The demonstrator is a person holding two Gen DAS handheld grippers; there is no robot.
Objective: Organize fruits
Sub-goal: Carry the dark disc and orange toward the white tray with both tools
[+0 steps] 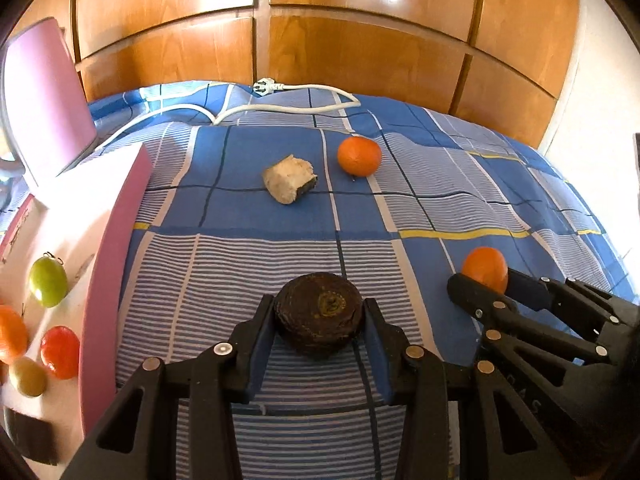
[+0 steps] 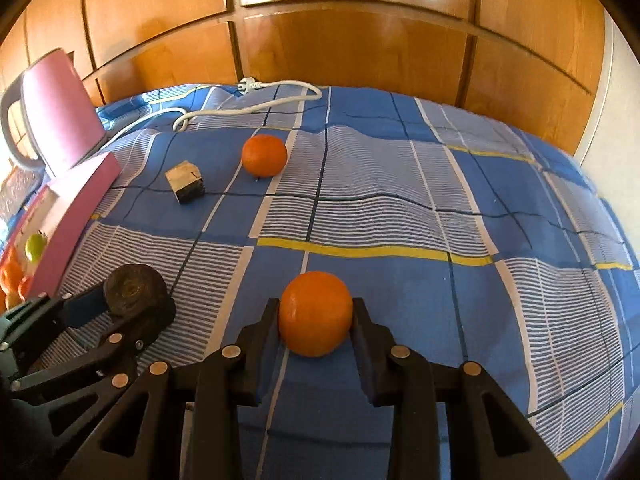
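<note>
Blue checked bedspread point(image 2: 400, 208); orange fruit point(image 2: 315, 314); pink box point(image 1: 116, 248); brown wardrobe point(image 1: 360, 40).

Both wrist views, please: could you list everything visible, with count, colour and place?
oranges on the bedspread: 2, orange; far one loose beside the bread, near one between the right gripper's fingers
dark round object: 1, brown-black; between the left gripper's fingers
bread chunk: 1, pale with dark crust; mid-bedspread
pink box: 1; left, holding green, orange and red fruits
kettle: 1, pink; far left
power cable: 1, white; far edge
bedspread: 1, blue checked
left gripper: black
right gripper: black
</note>
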